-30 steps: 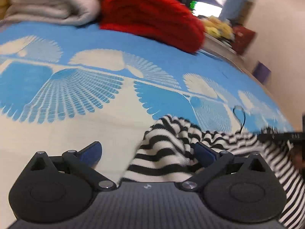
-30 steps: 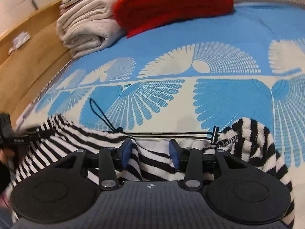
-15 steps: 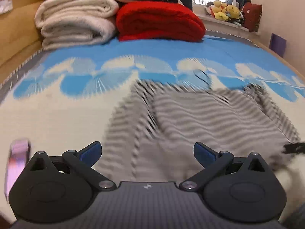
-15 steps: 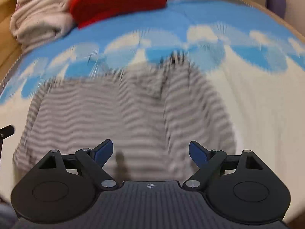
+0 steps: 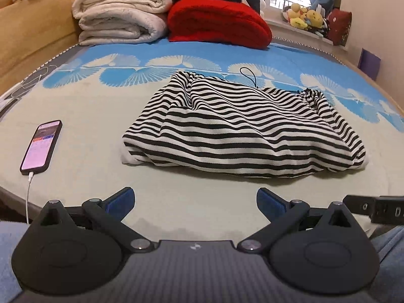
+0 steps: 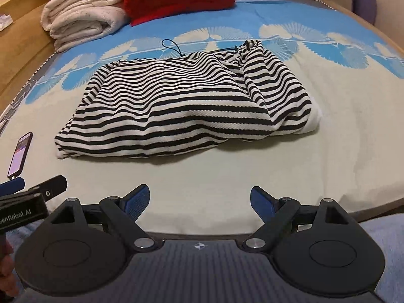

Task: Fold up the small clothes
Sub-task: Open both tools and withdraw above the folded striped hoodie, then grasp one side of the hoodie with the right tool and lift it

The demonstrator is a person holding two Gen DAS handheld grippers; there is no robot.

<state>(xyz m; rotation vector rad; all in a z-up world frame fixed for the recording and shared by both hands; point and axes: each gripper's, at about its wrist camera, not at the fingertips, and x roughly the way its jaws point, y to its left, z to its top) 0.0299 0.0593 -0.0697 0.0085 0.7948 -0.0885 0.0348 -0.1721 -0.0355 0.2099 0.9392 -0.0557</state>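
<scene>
The striped garment (image 5: 242,128) lies folded in a rough rectangle on the bed cover (image 5: 88,106), at 12 o'clock from both grippers and well apart from their fingertips. One second earlier the garment filled the space at the fingers of both grippers, and the right jaws stood narrow around its edge; half a second earlier it was already clear of both, blurred by motion. It now rests still and sharp.

The left gripper (image 5: 195,199) has its jaws wide, with nothing between them, as in both earlier frames. The right gripper (image 6: 199,200) also stands wide and empty, having released the fabric.

A black drawstring loop (image 5: 248,74) projects from the far edge of the garment at 12 o'clock. A phone (image 5: 41,145) with a lit screen and a white cable lies at 10 o'clock in the left wrist view; it was not visible one second earlier. Folded white blankets (image 5: 121,17) and a red blanket (image 5: 217,22) sit at the far end of the bed.
</scene>
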